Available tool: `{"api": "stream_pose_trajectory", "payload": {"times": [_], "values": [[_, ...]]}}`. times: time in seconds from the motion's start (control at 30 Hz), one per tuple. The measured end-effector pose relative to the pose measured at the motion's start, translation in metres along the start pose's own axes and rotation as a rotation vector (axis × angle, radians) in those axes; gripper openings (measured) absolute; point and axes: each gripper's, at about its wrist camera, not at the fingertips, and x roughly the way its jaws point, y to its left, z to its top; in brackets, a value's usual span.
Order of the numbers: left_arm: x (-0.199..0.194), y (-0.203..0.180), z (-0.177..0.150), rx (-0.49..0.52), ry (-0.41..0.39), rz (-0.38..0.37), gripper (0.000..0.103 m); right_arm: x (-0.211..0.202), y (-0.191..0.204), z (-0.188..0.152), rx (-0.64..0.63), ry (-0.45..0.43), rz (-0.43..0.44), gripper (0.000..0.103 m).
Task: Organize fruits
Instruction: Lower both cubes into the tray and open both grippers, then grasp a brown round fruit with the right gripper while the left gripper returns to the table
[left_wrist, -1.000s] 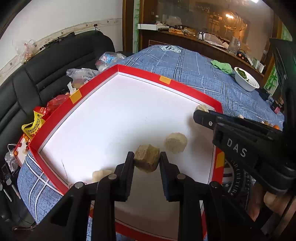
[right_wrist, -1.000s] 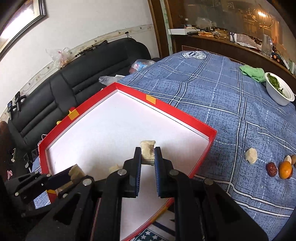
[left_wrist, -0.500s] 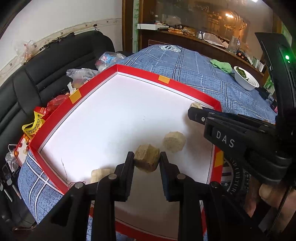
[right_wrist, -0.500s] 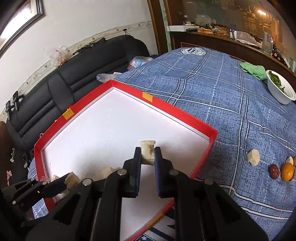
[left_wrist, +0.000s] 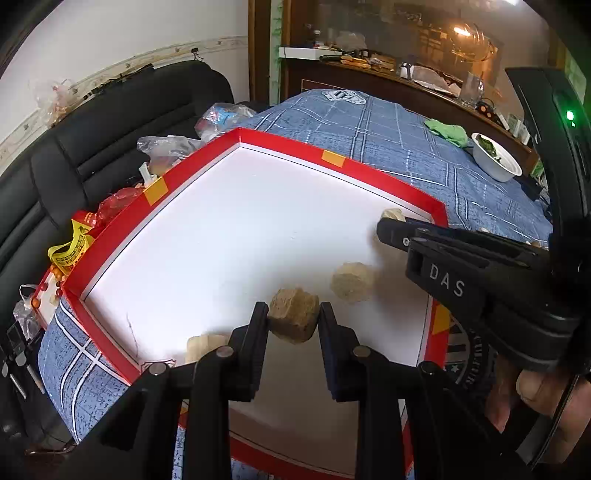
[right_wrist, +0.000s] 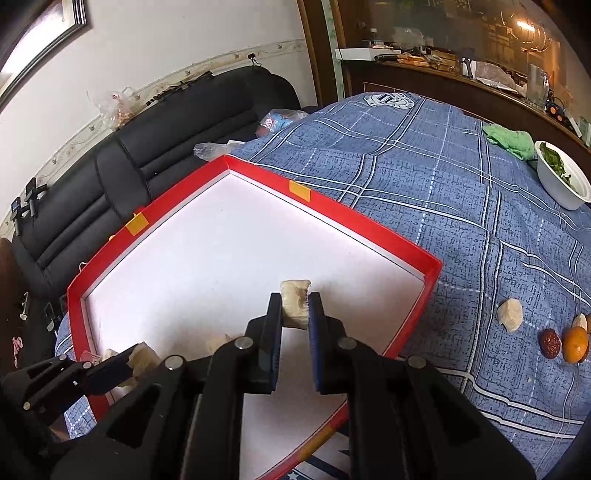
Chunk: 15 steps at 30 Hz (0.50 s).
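Both grippers hover over a red-rimmed tray (left_wrist: 295, 147) with a white floor. My left gripper (left_wrist: 293, 317) is shut on a rough brown chunk (left_wrist: 293, 319). My right gripper (right_wrist: 294, 304) is shut on a pale beige chunk (right_wrist: 294, 301) near the tray's (right_wrist: 369, 226) right corner. In the left wrist view the right gripper (left_wrist: 391, 227) enters from the right, its piece (left_wrist: 393, 214) just showing. The left gripper (right_wrist: 123, 363) sits low left in the right wrist view. A pale lump (left_wrist: 351, 282) and another pale piece (left_wrist: 201, 345) lie on the tray floor.
On the blue checked cloth right of the tray lie a pale piece (right_wrist: 509, 319), a red date (right_wrist: 549, 342), an orange fruit (right_wrist: 575, 343) and a white bit (right_wrist: 580, 321). A white bowl of greens (right_wrist: 561, 181) and a green rag (right_wrist: 511, 138) sit farther back. A black sofa with bags lies left.
In the left wrist view the right gripper has drifted slightly leftward over the tray. Both grips hold the same chunks as before.
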Motion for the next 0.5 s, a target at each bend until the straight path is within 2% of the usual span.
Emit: {"api": "stream_pose_trajectory", "payload": {"times": [0.17, 0.23, 0.27, 0.3, 0.33, 0.43, 0.5], "values": [[0.002, 0.002, 0.001, -0.016, 0.013, 0.007, 0.027, 0.003, -0.001, 0.0, 0.005, 0.011, -0.015, 0.016], [0.002, 0.005, 0.001, -0.038, 0.011, 0.017, 0.035, 0.003, -0.003, 0.001, 0.011, 0.017, -0.015, 0.025], [0.001, 0.007, 0.0, -0.045, 0.005, 0.027, 0.046, 0.002, -0.003, 0.001, 0.012, 0.013, -0.016, 0.04], [0.0, 0.007, 0.0, -0.046, -0.004, 0.034, 0.052, 0.001, -0.003, 0.0, 0.014, 0.009, -0.016, 0.054], [-0.002, 0.008, 0.0, -0.046, -0.013, 0.041, 0.052, -0.001, -0.003, 0.0, 0.016, 0.004, -0.014, 0.059], [-0.006, 0.009, 0.001, -0.057, -0.014, 0.032, 0.053, -0.006, -0.002, 0.0, 0.017, -0.01, -0.013, 0.061], [-0.011, 0.009, 0.001, -0.06, -0.029, 0.032, 0.058, -0.01, -0.003, -0.001, 0.023, -0.016, -0.01, 0.061]]}}
